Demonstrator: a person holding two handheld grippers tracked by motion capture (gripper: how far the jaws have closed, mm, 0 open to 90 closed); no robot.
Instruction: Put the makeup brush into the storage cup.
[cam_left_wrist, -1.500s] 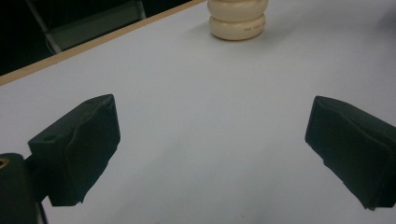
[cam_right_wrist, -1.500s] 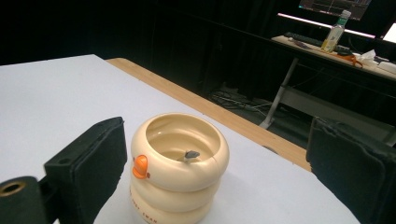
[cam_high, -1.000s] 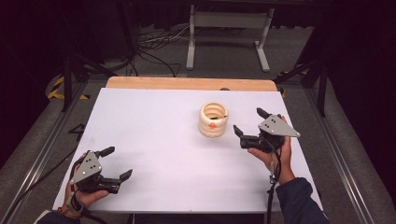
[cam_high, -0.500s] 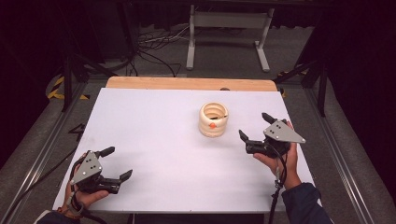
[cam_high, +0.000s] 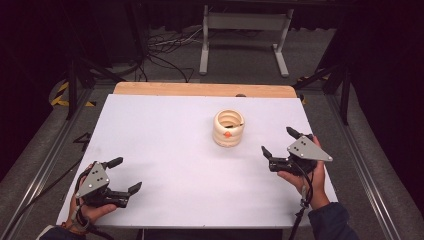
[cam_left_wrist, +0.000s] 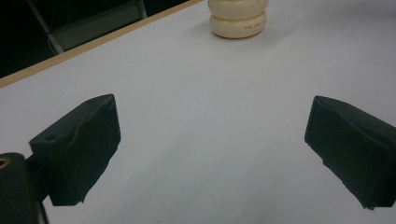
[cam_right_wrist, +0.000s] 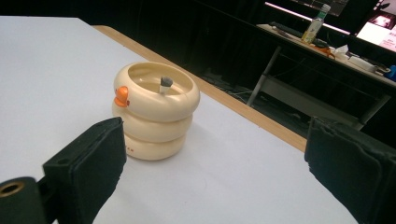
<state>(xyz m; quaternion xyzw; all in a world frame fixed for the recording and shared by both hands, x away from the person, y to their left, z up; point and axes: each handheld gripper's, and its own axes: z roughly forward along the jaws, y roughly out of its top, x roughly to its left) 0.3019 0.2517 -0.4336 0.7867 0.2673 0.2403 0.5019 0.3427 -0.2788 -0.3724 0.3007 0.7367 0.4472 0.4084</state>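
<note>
Hovering with jaws spread, right gripper (cam_high: 280, 144) beside the ringed cream holder (cam_high: 229, 128); a nudge topples it. Left gripper (cam_high: 122, 175), open, near-left corner.

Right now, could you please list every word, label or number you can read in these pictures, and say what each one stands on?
No text can be read.
Cream ringed plastic duck-shaped container: a small line of print on its lower ring, too small and blurred to read.
Same container, right gripper view: tiny red marks near the base, illegible.
</note>
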